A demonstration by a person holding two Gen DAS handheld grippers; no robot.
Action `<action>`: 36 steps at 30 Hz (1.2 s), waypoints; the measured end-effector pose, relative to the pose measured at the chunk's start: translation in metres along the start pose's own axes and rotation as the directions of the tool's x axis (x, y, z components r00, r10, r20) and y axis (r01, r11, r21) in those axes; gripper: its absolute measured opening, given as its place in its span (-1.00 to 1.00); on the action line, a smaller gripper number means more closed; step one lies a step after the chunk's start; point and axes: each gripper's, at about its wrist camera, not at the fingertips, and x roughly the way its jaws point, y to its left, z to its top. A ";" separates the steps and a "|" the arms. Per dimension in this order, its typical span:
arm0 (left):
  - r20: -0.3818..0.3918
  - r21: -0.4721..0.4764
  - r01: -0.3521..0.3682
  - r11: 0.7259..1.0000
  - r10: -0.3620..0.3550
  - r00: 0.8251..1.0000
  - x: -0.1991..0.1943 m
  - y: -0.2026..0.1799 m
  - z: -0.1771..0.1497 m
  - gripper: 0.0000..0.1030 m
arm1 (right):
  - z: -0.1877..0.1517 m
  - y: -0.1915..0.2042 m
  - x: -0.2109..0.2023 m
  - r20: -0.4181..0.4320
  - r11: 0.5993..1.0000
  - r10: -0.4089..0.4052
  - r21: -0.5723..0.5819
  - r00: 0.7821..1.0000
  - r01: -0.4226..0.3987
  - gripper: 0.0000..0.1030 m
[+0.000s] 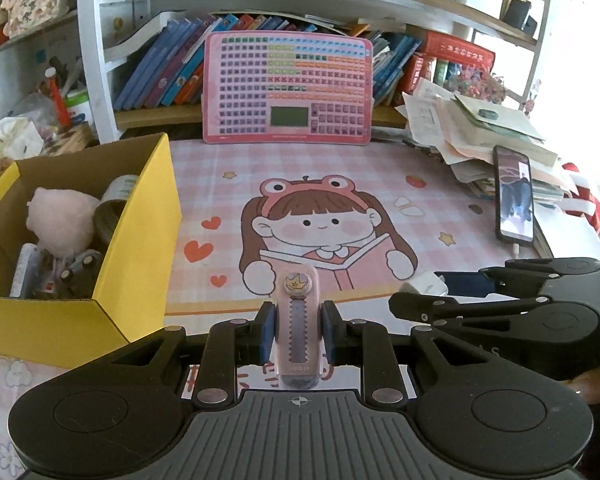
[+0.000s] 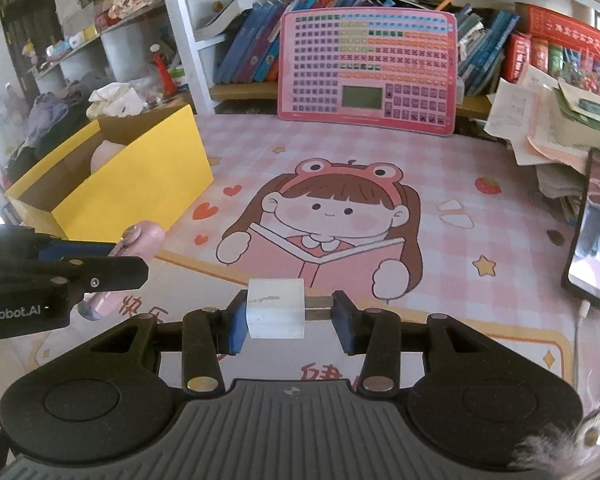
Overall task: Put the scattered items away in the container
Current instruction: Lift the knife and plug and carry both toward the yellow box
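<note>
My left gripper [image 1: 297,330] is shut on a pink utility knife [image 1: 298,320] with a toothed slider, held above the pink desk mat. It also shows in the right wrist view [image 2: 134,244]. My right gripper [image 2: 290,318] is shut on a white charger plug [image 2: 276,308]: the cube touches the left pad and the metal prongs reach the right pad. The plug also shows in the left wrist view [image 1: 424,284]. The yellow cardboard box [image 1: 136,248] stands at the left, also in the right wrist view [image 2: 140,176]. It holds a pink plush [image 1: 60,216], a tape roll and small items.
A pink learning tablet [image 1: 288,88] leans against the bookshelf at the back. A phone [image 1: 516,196] with a cable leans on a paper stack [image 1: 480,128] at the right. Clutter sits behind the box at the left.
</note>
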 end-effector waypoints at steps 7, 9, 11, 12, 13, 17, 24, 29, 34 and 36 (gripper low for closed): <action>-0.017 0.021 0.026 0.999 -0.025 1.000 -0.001 -0.005 -0.003 -0.56 | -0.011 0.000 -0.009 -0.004 0.999 -0.017 0.028 1.000 0.017 -0.21; -0.019 0.030 0.037 0.999 -0.037 0.999 -0.001 -0.007 -0.005 -0.56 | -0.014 0.000 -0.012 -0.003 0.999 -0.029 0.039 1.000 0.030 -0.21; -0.021 0.034 0.050 0.998 -0.049 0.999 -0.002 -0.007 -0.006 -0.56 | -0.017 0.000 -0.015 -0.003 0.998 -0.041 0.048 0.999 0.042 -0.21; -0.022 0.035 0.056 0.998 -0.055 0.998 -0.002 -0.007 -0.007 -0.56 | -0.019 0.001 -0.016 -0.006 0.997 -0.049 0.053 0.999 0.049 -0.21; -0.022 0.035 0.062 0.997 -0.061 0.998 -0.003 -0.006 -0.008 -0.56 | -0.021 0.001 -0.017 -0.011 0.997 -0.055 0.056 0.998 0.056 -0.21; -0.023 0.031 0.096 0.995 -0.095 0.995 -0.004 -0.002 -0.014 -0.56 | -0.026 0.007 -0.020 -0.030 0.995 -0.078 0.056 0.996 0.080 -0.21; -0.022 0.033 0.177 0.984 -0.176 0.984 -0.004 0.011 -0.024 -0.56 | -0.035 0.028 -0.028 -0.037 0.986 -0.157 0.051 0.987 0.159 -0.21; -0.006 0.067 0.236 0.969 -0.236 0.972 -0.014 0.026 -0.032 -0.56 | -0.040 0.050 -0.035 -0.031 0.972 -0.223 0.069 0.974 0.224 -0.21; -0.008 0.073 0.267 0.961 -0.267 0.964 -0.030 0.055 -0.044 -0.56 | -0.046 0.085 -0.040 -0.025 0.962 -0.257 0.085 0.966 0.258 -0.21; -0.009 0.069 0.275 0.959 -0.275 0.961 -0.037 0.067 -0.049 -0.56 | -0.050 0.102 -0.040 -0.030 0.961 -0.262 0.086 0.965 0.263 -0.21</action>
